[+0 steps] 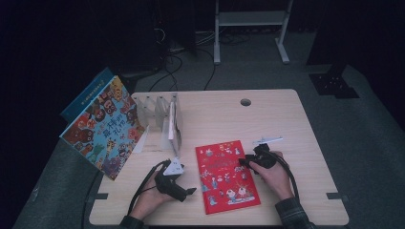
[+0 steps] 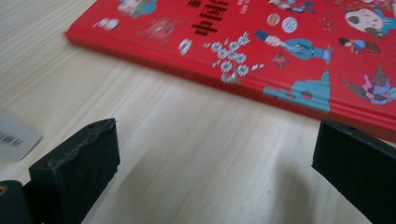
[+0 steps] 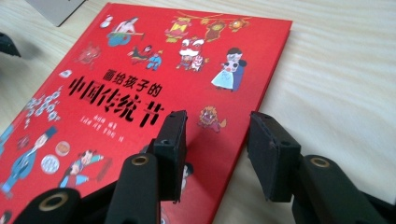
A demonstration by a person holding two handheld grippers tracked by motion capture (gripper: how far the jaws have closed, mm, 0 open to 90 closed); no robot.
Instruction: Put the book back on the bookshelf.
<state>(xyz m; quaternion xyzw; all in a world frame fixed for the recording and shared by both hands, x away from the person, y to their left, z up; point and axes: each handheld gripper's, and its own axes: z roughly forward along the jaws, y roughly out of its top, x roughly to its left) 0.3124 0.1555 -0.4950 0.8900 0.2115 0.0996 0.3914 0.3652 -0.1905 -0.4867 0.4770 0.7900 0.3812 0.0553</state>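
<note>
The red book [image 1: 228, 176] is lying flat on the tabletop [image 1: 286, 119], near its front edge, below the clear rack [image 1: 160, 121]; the left tool [image 1: 188, 192] is sitting low just left of the book, spread wide and holding nothing, its pads [image 2: 79, 168] facing the spine edge across bare wood; the right tool [image 1: 242, 162] is hovering over the book's right edge, half-spread and gripping nothing, one pad above the cover and one beyond it. Judging from this, a lift is being set up; the thin, flat edge is offering little purchase, so the right tool could be closing on air or skidding the book leftward into the left tool.
</note>
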